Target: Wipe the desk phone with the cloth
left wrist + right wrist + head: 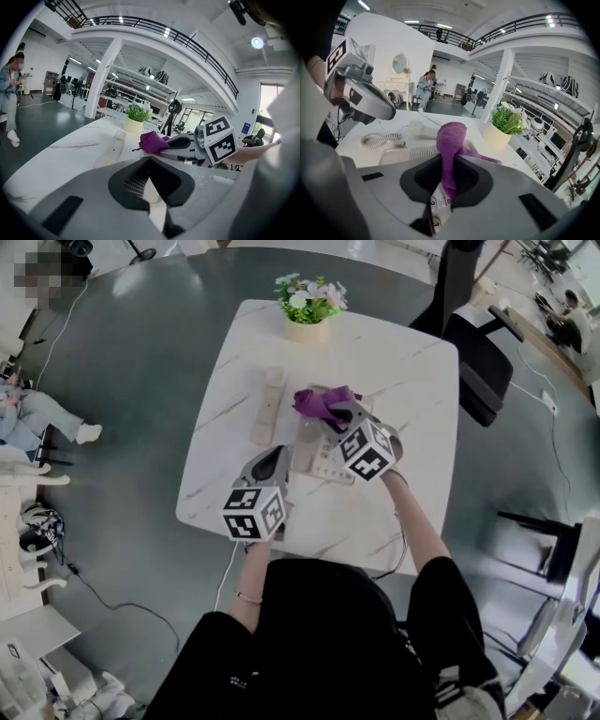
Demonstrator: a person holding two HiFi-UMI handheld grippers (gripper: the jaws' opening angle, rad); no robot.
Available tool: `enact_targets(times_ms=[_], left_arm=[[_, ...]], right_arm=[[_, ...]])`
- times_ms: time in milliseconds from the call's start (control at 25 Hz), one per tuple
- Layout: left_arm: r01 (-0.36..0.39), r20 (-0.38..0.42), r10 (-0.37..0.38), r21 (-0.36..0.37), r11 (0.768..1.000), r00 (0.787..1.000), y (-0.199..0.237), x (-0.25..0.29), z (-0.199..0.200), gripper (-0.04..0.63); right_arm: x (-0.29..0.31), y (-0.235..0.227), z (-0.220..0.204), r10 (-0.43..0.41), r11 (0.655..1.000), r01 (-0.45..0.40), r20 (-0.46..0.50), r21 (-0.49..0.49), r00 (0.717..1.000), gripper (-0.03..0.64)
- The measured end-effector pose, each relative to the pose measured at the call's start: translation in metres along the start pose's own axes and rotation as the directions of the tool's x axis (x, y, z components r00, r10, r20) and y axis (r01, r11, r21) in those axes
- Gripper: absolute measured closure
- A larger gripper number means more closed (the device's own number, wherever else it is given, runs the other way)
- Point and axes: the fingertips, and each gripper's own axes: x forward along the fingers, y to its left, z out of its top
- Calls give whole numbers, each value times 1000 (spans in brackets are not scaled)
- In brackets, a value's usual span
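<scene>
Grey left gripper (279, 454), its jaws together on nothing I can see, sits at the phone's (326, 465) left edge. The handset (270, 404) lies off-hook beside it. The right gripper (337, 415) clamps the purple cloth (319, 403) just above the phone. Best to lower until the cloth lies flat, then stroke evenly while the left gripper steadies the phone.

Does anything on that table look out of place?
Yes: the handset is off the desk phone and lies flat on the table beside it instead of in its cradle.
</scene>
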Motion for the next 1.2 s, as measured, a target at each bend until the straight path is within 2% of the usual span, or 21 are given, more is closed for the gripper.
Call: enact_targets(times_ms=[1200], left_arm=[[0, -1, 0, -3, 1000, 1000, -2, -13, -7, 598]], right_arm=[[-8, 40, -4, 106, 994, -106, -36, -14, 994, 580]])
